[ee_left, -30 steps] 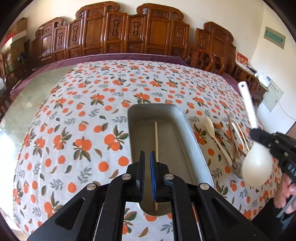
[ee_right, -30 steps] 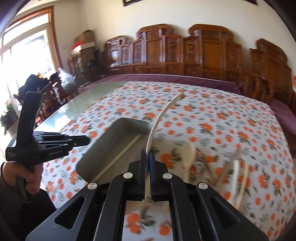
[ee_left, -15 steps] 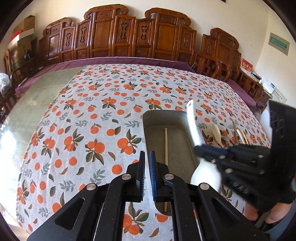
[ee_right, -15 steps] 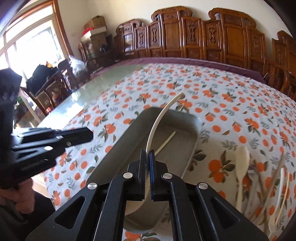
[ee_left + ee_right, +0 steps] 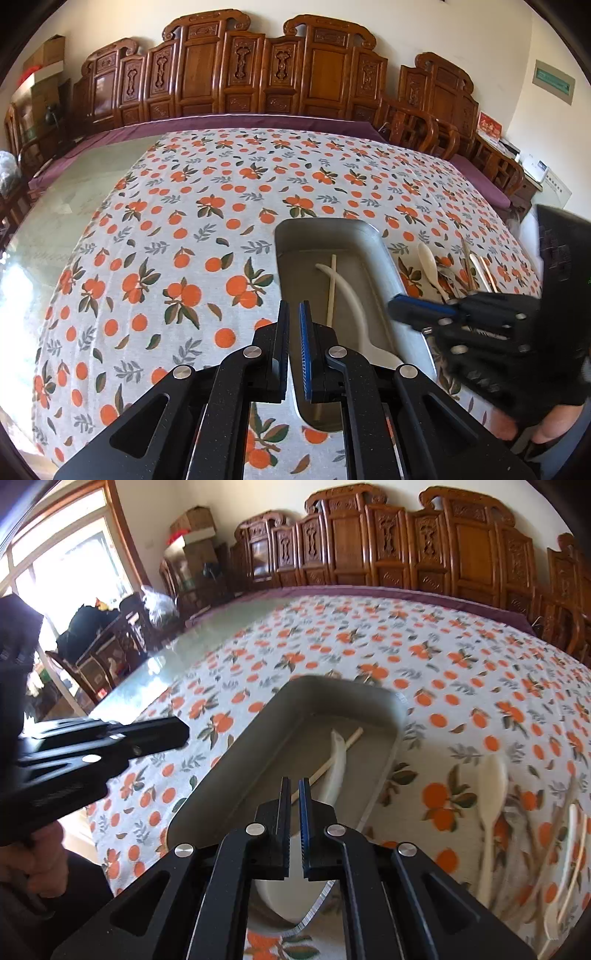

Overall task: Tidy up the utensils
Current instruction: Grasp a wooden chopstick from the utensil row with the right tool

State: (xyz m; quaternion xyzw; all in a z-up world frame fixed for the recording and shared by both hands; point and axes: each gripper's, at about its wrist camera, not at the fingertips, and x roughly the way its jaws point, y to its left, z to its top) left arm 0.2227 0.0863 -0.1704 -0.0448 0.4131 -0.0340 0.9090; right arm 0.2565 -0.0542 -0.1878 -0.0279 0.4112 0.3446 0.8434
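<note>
From the left wrist, the left tool (image 5: 293, 347) is closed on nothing above the near end of the long grey metal tray (image 5: 373, 240), near the tabletop's near edge. Inside lie one white plastic ladle (image 5: 351, 299) and one thin wooden chopstick (image 5: 331, 291). From the right wrist, the right tool (image 5: 294, 823), narrowed and empty, hangs over the tray; one cream spoon (image 5: 491, 794) lies in a blurred, uncountable utensil pile on the orange-print tablecloth (image 5: 424, 653).

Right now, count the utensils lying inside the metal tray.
2. A white ladle lies lengthwise in the metal tray, and a single wooden chopstick lies beside it, on its left. The left gripper hides the tray's near end.
</note>
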